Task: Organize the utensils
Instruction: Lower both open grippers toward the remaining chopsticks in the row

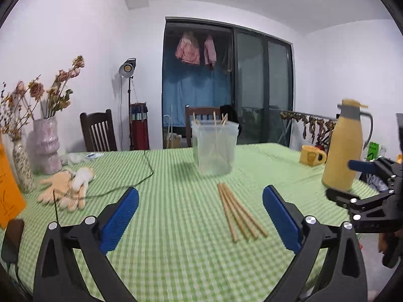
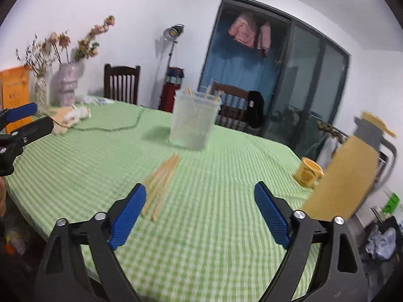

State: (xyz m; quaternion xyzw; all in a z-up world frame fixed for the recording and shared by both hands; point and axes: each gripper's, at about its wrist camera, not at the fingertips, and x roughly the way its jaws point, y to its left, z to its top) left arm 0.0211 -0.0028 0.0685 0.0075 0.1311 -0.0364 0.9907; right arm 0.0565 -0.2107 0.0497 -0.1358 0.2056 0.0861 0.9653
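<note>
Several wooden chopsticks [image 1: 239, 211] lie in a loose bundle on the green checked tablecloth [image 1: 176, 251]; they also show in the right wrist view [image 2: 161, 183]. A clear plastic container [image 1: 214, 147] stands behind them with a few chopsticks upright in it; it also shows in the right wrist view [image 2: 193, 119]. My left gripper [image 1: 200, 203] is open and empty, above the table just left of the bundle. My right gripper [image 2: 200, 201] is open and empty, right of the bundle. Each gripper shows at the edge of the other's view.
A yellow thermos [image 1: 346, 146] and a yellow mug [image 1: 311, 155] stand at the right. Vases with dried flowers [image 1: 46, 148], work gloves [image 1: 66, 188] and a dark cable [image 1: 141, 176] lie at the left. Chairs stand behind the table.
</note>
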